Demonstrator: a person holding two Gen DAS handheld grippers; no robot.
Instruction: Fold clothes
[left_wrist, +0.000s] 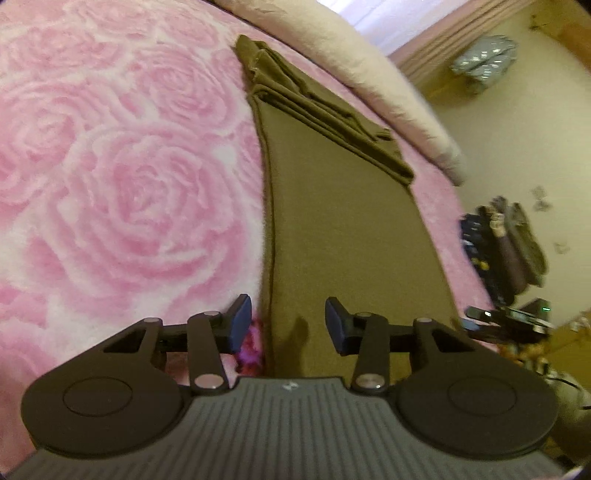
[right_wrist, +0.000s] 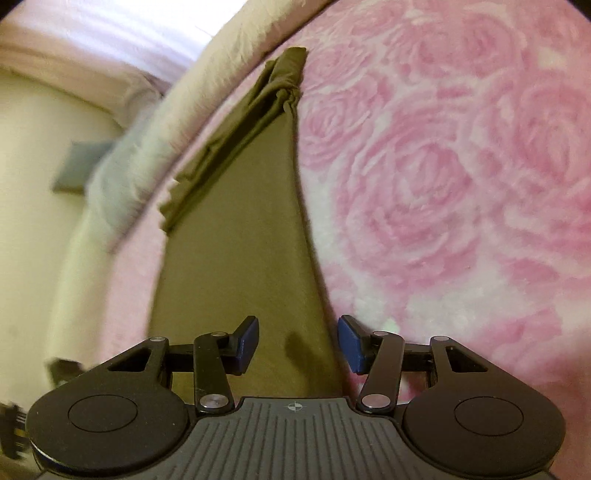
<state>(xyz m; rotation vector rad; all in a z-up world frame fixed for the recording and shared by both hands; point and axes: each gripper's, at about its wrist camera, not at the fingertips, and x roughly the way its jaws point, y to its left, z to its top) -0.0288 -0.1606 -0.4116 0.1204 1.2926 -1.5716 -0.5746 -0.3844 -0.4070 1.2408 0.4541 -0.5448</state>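
**Both grippers low over the near end of a half-folded garment**

Already narrowed into a long strip, the olive garment (left_wrist: 332, 221) lies flat on the pink rose-patterned blanket (left_wrist: 110, 184), running away from both cameras toward a pale fleece roll (left_wrist: 388, 85) at the far edge of the bed. Its far end carries a bunch of folded-in layers, probably sleeves, laid along one side; the near end is smooth and single-looking.

The left gripper (left_wrist: 288, 326) sits over the strip's left seam, one blue pad over the blanket and the other over the cloth. Its jaws stand apart with nothing pinched between them. The right gripper (right_wrist: 298, 343) mirrors it at the opposite edge of the strip, its jaws likewise spread and empty, one pad above the cloth and one above the blanket. Whether either set of fingertips touches the fabric cannot be told from these views.

By my reading, the step in hand is the reach for the two near corners, ahead of a lengthwise fold. The next move calls for each gripper to settle on its own edge, close on the full thickness of the hem, and then lift both corners together and carry them toward the bunched far end. Uneven grips would skew the fold, and the plush blanket could snag in a pinch.
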